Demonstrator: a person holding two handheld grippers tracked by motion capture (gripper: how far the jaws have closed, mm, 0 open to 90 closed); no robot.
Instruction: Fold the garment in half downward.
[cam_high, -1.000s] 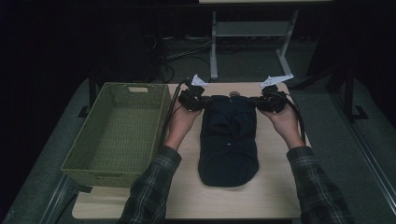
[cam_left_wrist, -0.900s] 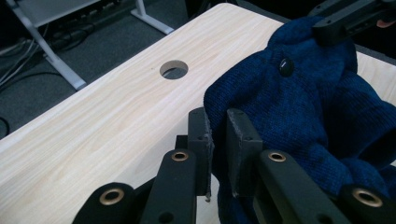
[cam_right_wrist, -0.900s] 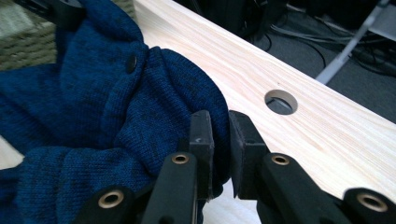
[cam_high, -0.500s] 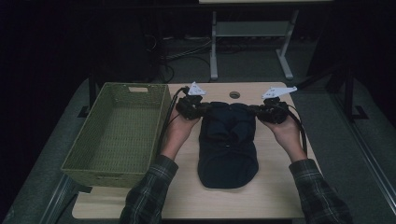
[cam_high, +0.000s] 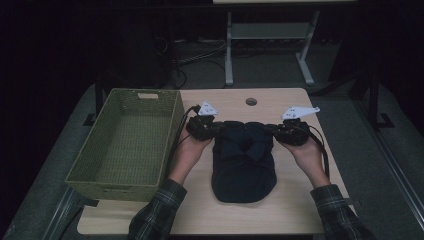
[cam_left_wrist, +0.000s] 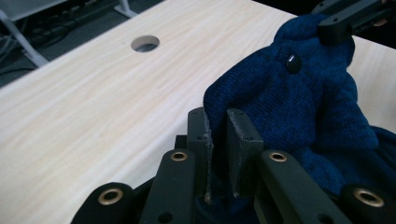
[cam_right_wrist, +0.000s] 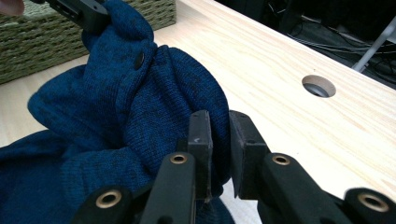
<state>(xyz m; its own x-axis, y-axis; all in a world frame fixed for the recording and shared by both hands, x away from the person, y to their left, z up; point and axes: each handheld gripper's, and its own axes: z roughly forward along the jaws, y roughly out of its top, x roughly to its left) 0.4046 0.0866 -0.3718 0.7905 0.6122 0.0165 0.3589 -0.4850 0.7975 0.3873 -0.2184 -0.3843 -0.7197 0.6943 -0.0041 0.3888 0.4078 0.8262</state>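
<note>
- The pale wooden bench (cam_high: 300, 200) carries everything; a round cable hole (cam_high: 251, 101) sits near its far edge, beyond the garment.
- A green woven basket (cam_high: 80, 177) stands on the bench's left side, well to the left of the garment, with the left forearm passing between them.
- A dark blue knitted sweater (cam_high: 244, 165) lies folded in the middle of the bench, its long side running from the person toward the far edge. Its far end is gathered up between the two tongs, while the near end rests flat on the wood. A small dark button (cam_left_wrist: 293, 64) shows on the raised knit.
- The left tongs (cam_high: 204, 127) sit at the far left corner of the sweater, held in the person's left hand (cam_high: 186, 155). In the left gripper view its jaws stand nearly together, pinching a fold of the blue knit (cam_left_wrist: 261, 107) between the pads.
- The right tongs (cam_high: 292, 132) sit at the far right corner, held in the right hand (cam_high: 307, 156). In the right gripper view its jaws are likewise almost closed, clamped on a bunched fold of the same knit (cam_right_wrist: 140, 107).
</note>
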